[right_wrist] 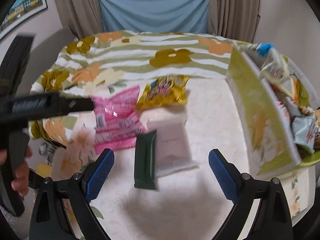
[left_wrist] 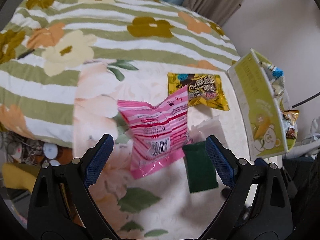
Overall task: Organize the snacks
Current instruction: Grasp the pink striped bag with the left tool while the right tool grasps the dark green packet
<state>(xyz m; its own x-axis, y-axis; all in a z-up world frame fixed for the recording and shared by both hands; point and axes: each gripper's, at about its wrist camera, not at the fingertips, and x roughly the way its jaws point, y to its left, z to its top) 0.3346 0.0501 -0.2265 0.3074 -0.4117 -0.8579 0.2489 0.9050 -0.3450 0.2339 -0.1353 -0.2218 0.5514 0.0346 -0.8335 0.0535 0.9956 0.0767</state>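
Both my grippers hang wide open and empty over loose snacks on a floral tablecloth (right_wrist: pixel 210 120).

My left gripper (left_wrist: pixel 159 156) frames the pink packet (left_wrist: pixel 158 132), which overlaps the yellow packet (left_wrist: pixel 208 92) and may drag it. The green box (right_wrist: pixel 260 108) at the right edge, apparently divided, holds wrapped snacks; my right gripper (right_wrist: pixel 161 172) could knock it while reaching for the dark green bar (right_wrist: pixel 145 160).

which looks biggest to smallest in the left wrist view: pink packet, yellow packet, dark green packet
1. pink packet
2. yellow packet, though it lies farther off and is partly covered
3. dark green packet, though partly hidden behind a finger
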